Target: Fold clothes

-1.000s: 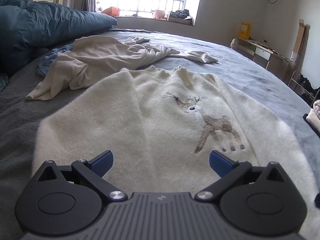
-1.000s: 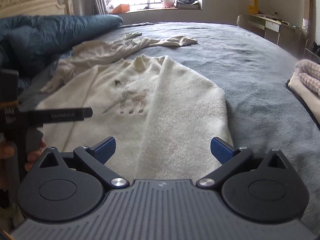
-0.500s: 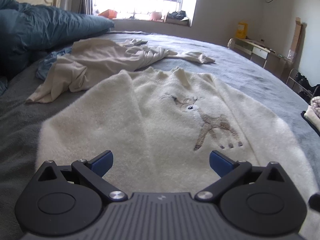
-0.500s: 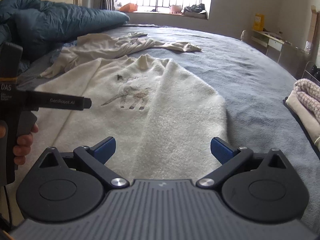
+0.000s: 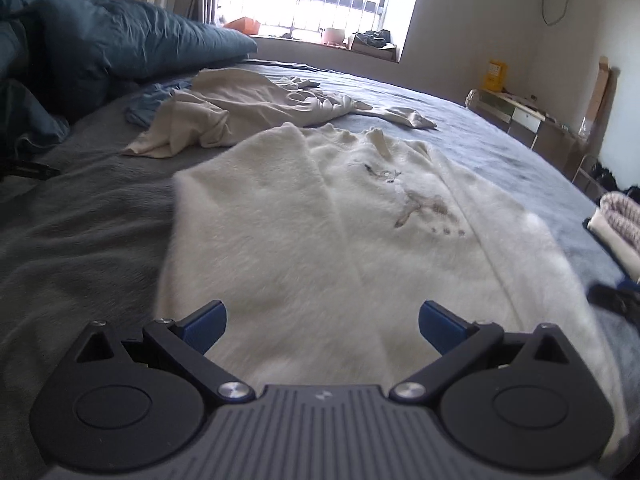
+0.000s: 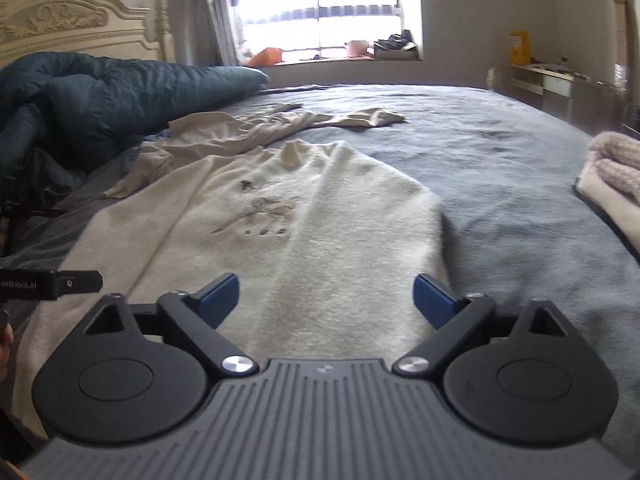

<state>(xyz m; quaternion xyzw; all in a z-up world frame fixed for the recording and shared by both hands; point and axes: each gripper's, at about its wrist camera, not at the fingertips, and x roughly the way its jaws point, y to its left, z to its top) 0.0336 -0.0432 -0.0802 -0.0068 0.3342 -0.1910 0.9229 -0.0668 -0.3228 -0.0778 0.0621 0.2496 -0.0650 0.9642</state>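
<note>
The left claw [image 5: 322, 322] is hovering low over the near hem of the sweater [image 5: 360, 248], its blue fingers [image 5: 204, 324] spread wide and gripping nothing. The right claw [image 6: 326, 300] is hanging likewise over the same hem further to the right, released, its blue fingers [image 6: 434, 300] standing apart with nothing between them. In the right wrist view a black part of the left tool [image 6: 52, 284] is poking in from the left edge, level with the right claw. The bed [image 6: 500, 152] is carrying everything, its grey cover lying broad and mostly flat. A dark blue duvet [image 5: 100, 48] is bunching at the head end, below a cream carved headboard [image 6: 72, 28]. A bright barred window [image 5: 320, 0] is glowing behind, with small clutter sitting on its sill, and a bench [image 5: 516, 112] is standing by the far right wall with a yellow box [image 5: 495, 76] on it. Folded knitwear [image 6: 612, 176] is sitting at the right edge of the bed. A beige garment [image 5: 240, 116] is lying crumpled beyond the sweater, just beside its collar. The sweater is lying face up in the middle of the bed, cream and fluffy, its collar pointing away, a brown deer figure [image 5: 420, 208] showing on its chest. Both of its sides are lying folded inward over the body, making long ridges running from shoulder to hem.
</note>
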